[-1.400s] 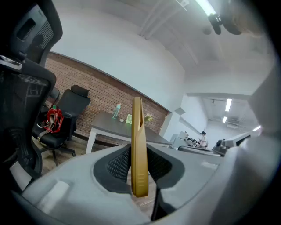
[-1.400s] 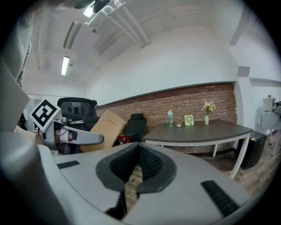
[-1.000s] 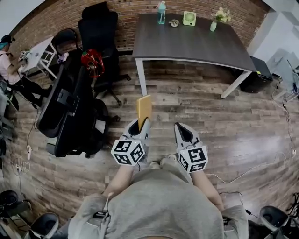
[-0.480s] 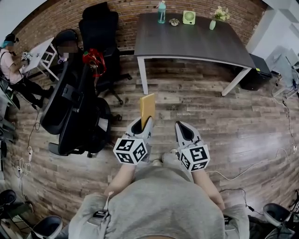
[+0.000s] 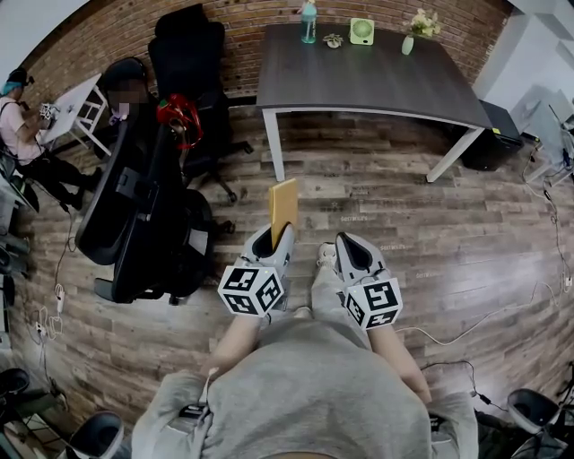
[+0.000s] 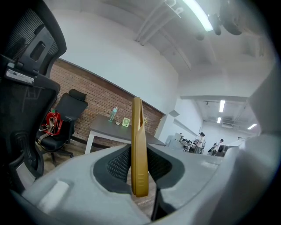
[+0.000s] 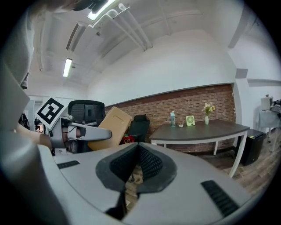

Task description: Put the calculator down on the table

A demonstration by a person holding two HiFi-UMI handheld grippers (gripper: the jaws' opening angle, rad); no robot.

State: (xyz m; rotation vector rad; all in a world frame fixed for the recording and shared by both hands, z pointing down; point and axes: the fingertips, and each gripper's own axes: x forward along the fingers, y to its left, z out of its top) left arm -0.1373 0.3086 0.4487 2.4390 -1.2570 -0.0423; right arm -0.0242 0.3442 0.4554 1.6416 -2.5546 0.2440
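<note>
In the head view a flat tan calculator (image 5: 282,202) stands on edge above the wooden floor, with my left gripper (image 5: 276,235) shut on its lower end. The left gripper view shows that calculator (image 6: 139,149) edge-on between the dark pads (image 6: 116,165). My right gripper (image 5: 345,244) hangs beside it to the right, shut and empty. From the right gripper view, the calculator (image 7: 109,127) sticks up out of the left gripper (image 7: 83,132). The dark table (image 5: 359,81) stands well ahead of both grippers, with its top mostly bare.
A teal bottle (image 5: 309,22), a small green fan (image 5: 362,33) and a vase of flowers (image 5: 411,45) line the table's far edge. Black office chairs (image 5: 134,206) crowd the left. Cables (image 5: 484,323) trail over the floor at right. A seated person (image 5: 18,116) is at far left.
The person's shoe has come forward under the grippers. Both grippers keep their pose, and the calculator stays in the left one.
</note>
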